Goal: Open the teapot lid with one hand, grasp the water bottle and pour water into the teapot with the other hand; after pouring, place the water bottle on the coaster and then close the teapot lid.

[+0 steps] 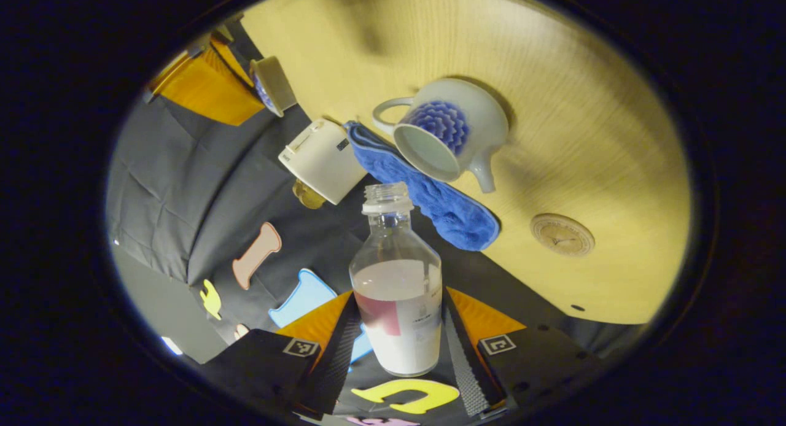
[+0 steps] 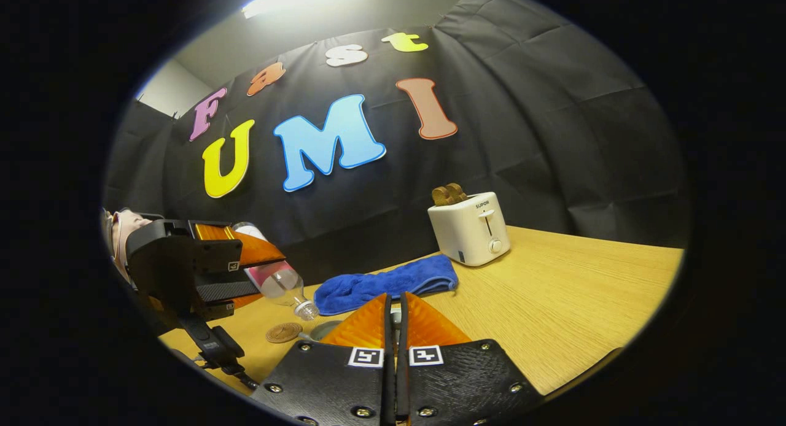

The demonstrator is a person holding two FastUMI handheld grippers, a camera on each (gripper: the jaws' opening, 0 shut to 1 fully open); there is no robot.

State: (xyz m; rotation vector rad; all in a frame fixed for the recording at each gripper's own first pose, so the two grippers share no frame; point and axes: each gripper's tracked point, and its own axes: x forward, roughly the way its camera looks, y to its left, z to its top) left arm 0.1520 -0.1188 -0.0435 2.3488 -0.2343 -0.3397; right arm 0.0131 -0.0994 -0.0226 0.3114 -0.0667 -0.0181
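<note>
In the left gripper view my left gripper point(image 1: 400, 309) is shut on a clear, uncapped water bottle point(image 1: 398, 303), about half full, its mouth pointing toward the open white-and-blue teapot point(image 1: 451, 128) on the wooden table. At the upper left my right gripper point(image 1: 236, 82) holds the teapot lid point(image 1: 273, 85) away from the pot. In the right gripper view my right gripper point(image 2: 395, 303) has its fingers almost together, the lid mostly hidden between them. Beyond it the left gripper point(image 2: 245, 269) tilts the bottle point(image 2: 279, 280) mouth-down over the teapot's rim point(image 2: 324, 329). The round coaster point(image 1: 562, 234) point(image 2: 284, 333) lies bare nearby.
A blue towel point(image 1: 430, 189) point(image 2: 384, 285) lies behind the teapot. A white toaster point(image 1: 322, 162) point(image 2: 470, 226) with bread in it stands farther back by the black cloth wall. The wooden table point(image 2: 552, 303) stretches to the right.
</note>
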